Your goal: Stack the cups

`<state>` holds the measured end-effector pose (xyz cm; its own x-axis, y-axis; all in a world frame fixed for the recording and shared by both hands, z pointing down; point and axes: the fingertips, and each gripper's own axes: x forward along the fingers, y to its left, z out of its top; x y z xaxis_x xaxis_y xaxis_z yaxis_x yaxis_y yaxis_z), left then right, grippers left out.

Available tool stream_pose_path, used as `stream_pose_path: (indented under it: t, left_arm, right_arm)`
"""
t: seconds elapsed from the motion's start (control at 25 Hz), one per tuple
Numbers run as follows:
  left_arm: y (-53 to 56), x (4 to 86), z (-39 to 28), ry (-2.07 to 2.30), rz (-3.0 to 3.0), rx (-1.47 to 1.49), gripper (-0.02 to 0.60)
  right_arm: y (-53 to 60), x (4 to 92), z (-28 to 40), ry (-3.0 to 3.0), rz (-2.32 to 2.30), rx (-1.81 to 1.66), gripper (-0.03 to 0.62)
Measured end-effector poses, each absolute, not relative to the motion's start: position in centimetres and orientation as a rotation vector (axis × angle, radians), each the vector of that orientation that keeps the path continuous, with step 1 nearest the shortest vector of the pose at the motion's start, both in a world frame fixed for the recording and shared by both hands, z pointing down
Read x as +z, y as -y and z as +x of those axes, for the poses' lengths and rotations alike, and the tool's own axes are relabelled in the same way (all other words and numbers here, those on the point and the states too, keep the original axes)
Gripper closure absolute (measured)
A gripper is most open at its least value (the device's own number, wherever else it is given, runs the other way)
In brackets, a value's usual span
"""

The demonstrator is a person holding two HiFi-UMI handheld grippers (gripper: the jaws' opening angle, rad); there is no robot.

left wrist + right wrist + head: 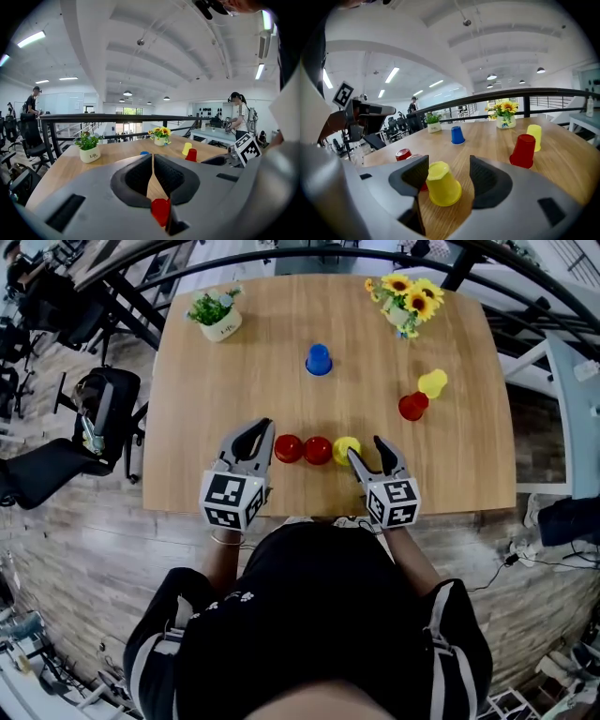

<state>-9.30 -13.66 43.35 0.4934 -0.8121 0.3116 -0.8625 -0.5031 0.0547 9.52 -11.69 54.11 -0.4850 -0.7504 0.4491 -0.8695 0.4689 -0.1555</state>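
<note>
Along the 6 o'clock edge of the wooden table, a row of three cups close together: first red cup, second red cup, near yellow cup. Right gripper released, jaws wide apart on either side of the near yellow cup, which stands upside down on the table, closer to the left jaw. Left gripper clenched on nothing, pads meeting at the tips, at 9 o'clock of the row just beside the first red cup. Blue cup alone, toward 12 o'clock from the table's middle. Toward 3 o'clock, far red cup right against far yellow cup. Potted plant at 11 o'clock, sunflowers at 1 o'clock
</note>
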Motion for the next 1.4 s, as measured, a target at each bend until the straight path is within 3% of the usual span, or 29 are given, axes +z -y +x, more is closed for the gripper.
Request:
stream_pose_path:
  t: [0.68,1.08,1.4]
  left_arm:
    - [13.7,42.6,-8.5,1.571,2.462,0.409,0.56]
    - [13.0,42.6,-8.1,1.68,2.379,0.447,0.56]
    - [11.5,43.0,-8.2,1.737,2.314,0.47,0.561]
  right_arm:
    - [20.5,54.1,26.4,2.079,1.93,0.537,0.329]
    - [23.6,56.2,28.2,2.082,1.908,0.565,0.312]
    - [24.5,56.7,27.2,2.143,1.839,0.559,0.35]
